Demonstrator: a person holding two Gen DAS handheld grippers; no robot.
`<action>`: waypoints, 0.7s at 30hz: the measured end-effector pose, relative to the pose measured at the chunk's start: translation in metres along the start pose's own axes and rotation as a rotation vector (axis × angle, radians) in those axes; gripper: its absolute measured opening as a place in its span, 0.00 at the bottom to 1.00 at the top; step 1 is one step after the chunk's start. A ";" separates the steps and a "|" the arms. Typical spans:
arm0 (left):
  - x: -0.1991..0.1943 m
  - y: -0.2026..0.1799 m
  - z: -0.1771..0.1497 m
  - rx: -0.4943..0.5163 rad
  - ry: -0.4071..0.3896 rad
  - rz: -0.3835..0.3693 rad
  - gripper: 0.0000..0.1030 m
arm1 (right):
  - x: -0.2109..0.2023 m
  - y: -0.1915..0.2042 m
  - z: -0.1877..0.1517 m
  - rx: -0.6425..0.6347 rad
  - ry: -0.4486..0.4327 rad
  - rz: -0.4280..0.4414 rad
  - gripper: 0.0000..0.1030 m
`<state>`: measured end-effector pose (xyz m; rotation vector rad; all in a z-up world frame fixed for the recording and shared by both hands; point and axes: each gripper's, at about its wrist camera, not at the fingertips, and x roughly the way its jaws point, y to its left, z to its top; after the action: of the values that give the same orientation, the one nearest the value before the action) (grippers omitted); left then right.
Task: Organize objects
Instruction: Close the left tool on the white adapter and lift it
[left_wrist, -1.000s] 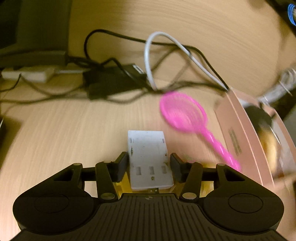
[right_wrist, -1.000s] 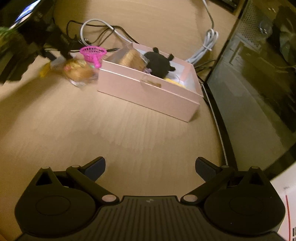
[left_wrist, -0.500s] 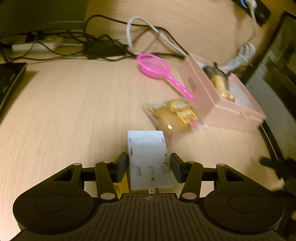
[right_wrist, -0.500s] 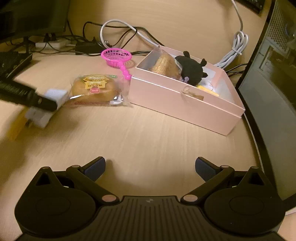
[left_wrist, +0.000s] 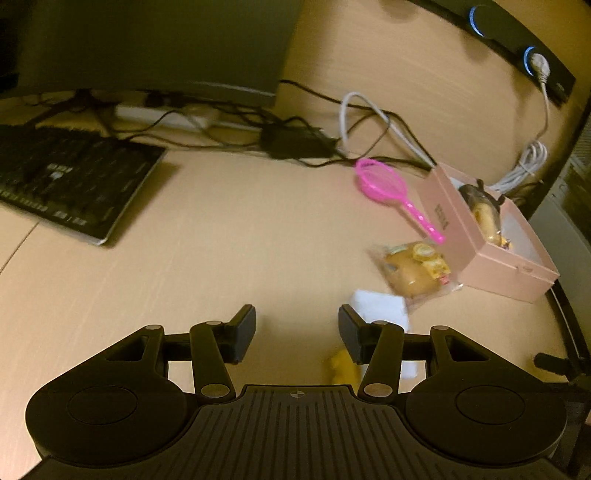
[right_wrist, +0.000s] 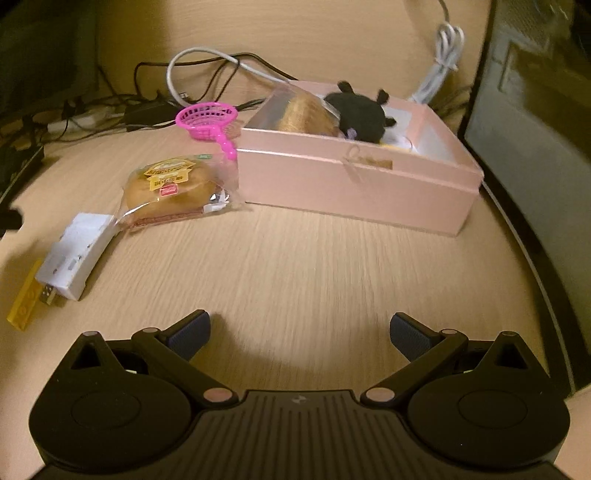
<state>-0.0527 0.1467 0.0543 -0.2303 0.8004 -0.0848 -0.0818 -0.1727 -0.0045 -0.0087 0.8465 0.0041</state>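
Note:
My left gripper (left_wrist: 297, 332) is open over bare desk with nothing between its fingers. The white adapter (left_wrist: 380, 308) lies flat on the desk just right of it, partly hidden behind the right finger. A yellow piece (left_wrist: 341, 367) sits at its near end. In the right wrist view the adapter (right_wrist: 79, 245) lies at the left, touching the wrapped bun packet (right_wrist: 173, 190). A pink net scoop (right_wrist: 207, 120) leans on the pink box (right_wrist: 351, 184). That box holds a black plush toy (right_wrist: 360, 114) and wrapped bread (right_wrist: 306, 116). My right gripper (right_wrist: 299, 332) is open and empty, short of the box.
A black keyboard (left_wrist: 70, 181) lies at the left under a monitor (left_wrist: 147, 44). Tangled black and white cables (left_wrist: 295, 144) run along the back of the desk. A dark computer case (right_wrist: 535, 129) stands right of the box.
The left gripper let go of the white adapter, which now lies on the desk beside the bun packet. The left gripper drew back to the left. The right gripper barely moved.

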 end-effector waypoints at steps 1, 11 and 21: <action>-0.001 0.003 -0.002 -0.007 0.013 -0.010 0.52 | 0.000 -0.003 0.000 0.023 0.006 0.009 1.00; -0.005 -0.031 -0.025 0.152 0.085 -0.063 0.52 | -0.001 -0.001 -0.002 0.019 0.001 0.004 1.00; -0.003 -0.034 -0.030 0.157 0.111 -0.077 0.52 | -0.002 -0.002 -0.006 -0.005 -0.019 0.022 1.00</action>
<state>-0.0763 0.1094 0.0441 -0.1081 0.8904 -0.2338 -0.0877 -0.1748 -0.0074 -0.0039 0.8277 0.0269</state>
